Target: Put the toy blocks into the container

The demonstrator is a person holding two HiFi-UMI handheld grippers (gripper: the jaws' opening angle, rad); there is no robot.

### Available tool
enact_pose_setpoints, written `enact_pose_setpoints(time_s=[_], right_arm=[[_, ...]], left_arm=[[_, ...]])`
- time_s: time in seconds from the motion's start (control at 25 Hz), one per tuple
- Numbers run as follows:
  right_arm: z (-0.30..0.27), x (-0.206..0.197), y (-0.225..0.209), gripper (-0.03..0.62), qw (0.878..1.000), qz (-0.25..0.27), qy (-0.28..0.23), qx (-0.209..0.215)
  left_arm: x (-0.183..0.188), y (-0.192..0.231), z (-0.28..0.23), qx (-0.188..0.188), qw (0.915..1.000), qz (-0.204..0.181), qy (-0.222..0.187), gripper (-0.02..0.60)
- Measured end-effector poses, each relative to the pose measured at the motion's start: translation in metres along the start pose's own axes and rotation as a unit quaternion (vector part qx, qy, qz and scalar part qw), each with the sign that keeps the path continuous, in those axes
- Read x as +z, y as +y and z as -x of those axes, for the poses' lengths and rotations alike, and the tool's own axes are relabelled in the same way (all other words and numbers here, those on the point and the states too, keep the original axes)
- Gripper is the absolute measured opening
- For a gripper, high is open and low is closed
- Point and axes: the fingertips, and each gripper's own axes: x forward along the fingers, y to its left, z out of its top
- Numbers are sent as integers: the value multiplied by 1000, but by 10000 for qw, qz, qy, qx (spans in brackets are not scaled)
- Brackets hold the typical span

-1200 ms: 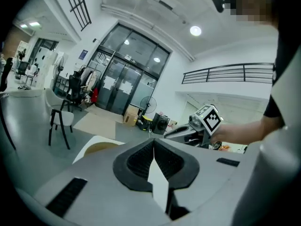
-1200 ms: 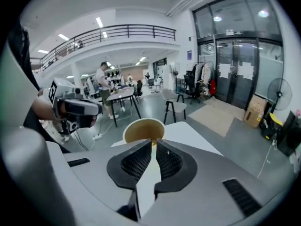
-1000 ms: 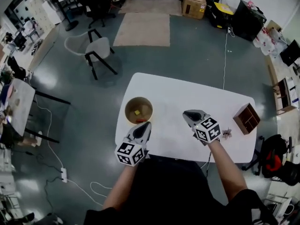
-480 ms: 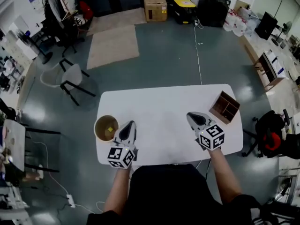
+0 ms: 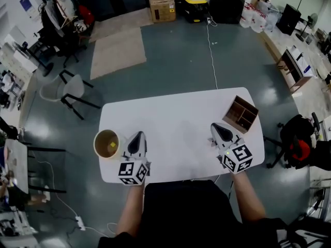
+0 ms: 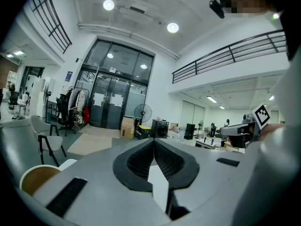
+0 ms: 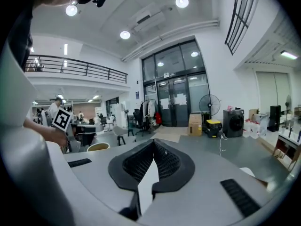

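A round tan container [image 5: 106,143] stands at the left end of the white table [image 5: 176,112], with a yellow block [image 5: 111,145] showing inside it. My left gripper [image 5: 138,135] is shut and empty, just right of the container and above the table's near edge. The left gripper view shows its jaws [image 6: 154,140] pressed together and the container [image 6: 37,179] low on the left. My right gripper [image 5: 214,126] hovers over the right part of the table. Its jaws [image 7: 154,141] have just closed fully with nothing between them. No loose block shows on the table.
A wooden compartment box [image 5: 240,113] sits at the table's right end, close beyond the right gripper. A chair [image 5: 70,92] stands on the floor to the far left, and a rug [image 5: 118,46] and a cardboard box [image 5: 162,1] lie farther back. A black and red bag [image 5: 300,149] is beside the table's right edge.
The head view has swung round. The left gripper, earlier just in front of the container, now stands off to its right. The right gripper has come closer to the wooden box.
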Motion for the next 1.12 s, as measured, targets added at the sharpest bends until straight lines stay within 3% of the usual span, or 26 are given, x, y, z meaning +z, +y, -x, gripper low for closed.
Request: enact_pose_setpoints(time_s=[0.32, 1.12], right_arm=[[15, -6, -23, -2, 9985, -100, -69, -543], [8, -16, -25, -2, 9974, 1, -30, -714]], left_arm=[[-2, -7, 0, 92, 9999, -66, 13, 5], [-20, 19, 2, 169, 9992, -30, 369, 5]])
